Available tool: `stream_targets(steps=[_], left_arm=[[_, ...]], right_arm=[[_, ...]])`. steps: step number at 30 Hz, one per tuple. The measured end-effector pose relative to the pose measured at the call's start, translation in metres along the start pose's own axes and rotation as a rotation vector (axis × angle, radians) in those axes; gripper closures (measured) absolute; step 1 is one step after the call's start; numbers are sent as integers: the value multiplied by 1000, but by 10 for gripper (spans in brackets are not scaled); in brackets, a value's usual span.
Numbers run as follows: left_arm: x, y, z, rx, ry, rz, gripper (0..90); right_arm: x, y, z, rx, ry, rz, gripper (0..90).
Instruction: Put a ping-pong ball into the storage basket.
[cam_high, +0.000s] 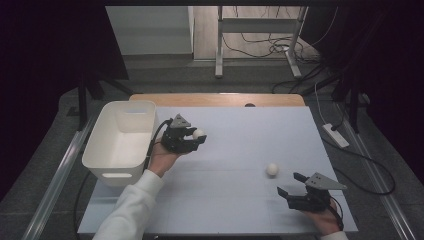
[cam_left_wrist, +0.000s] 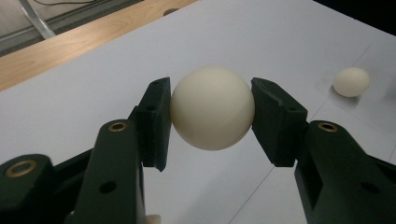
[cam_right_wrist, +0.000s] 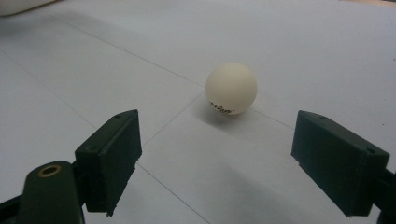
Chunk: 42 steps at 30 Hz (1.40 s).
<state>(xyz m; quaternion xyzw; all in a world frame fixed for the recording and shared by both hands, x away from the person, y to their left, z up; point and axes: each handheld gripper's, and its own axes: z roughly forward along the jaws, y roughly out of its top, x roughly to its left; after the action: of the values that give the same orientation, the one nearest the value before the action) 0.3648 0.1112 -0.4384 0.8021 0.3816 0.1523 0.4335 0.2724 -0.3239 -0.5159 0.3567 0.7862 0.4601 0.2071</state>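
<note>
A cream ball (cam_left_wrist: 212, 107) is pinched between the two black pads of my left gripper (cam_left_wrist: 211, 122), which is shut on it. From above, that gripper (cam_high: 196, 138) and its ball (cam_high: 198, 133) hover over the white table sheet, just right of the white tub (cam_high: 107, 150). A second cream ball (cam_high: 272, 169) lies on the sheet at the right, with small dark print near its base (cam_right_wrist: 231, 88). My right gripper (cam_high: 292, 184) stands open a little below and right of that ball, pointing at it without touching (cam_right_wrist: 215, 161).
The white rectangular tub sits at the table's left edge, open side up. A wooden strip (cam_high: 220, 99) runs along the table's far edge. Beyond it are a metal frame leg (cam_high: 219, 45) and cables on the floor. A person's white sleeve (cam_high: 130, 210) enters at bottom left.
</note>
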Motion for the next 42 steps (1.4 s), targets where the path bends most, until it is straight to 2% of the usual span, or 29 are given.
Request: stream_targets(steps=[16, 29, 42], left_arm=[[4, 2, -9, -23, 11, -8, 506], [4, -1, -8, -22, 10, -16, 505], [6, 0, -13, -32, 16, -19, 506]], right_arm=[[0, 0, 1, 6, 1, -2, 161], [1, 0, 1, 10, 2, -5, 161], [1, 0, 1, 13, -4, -8, 161]])
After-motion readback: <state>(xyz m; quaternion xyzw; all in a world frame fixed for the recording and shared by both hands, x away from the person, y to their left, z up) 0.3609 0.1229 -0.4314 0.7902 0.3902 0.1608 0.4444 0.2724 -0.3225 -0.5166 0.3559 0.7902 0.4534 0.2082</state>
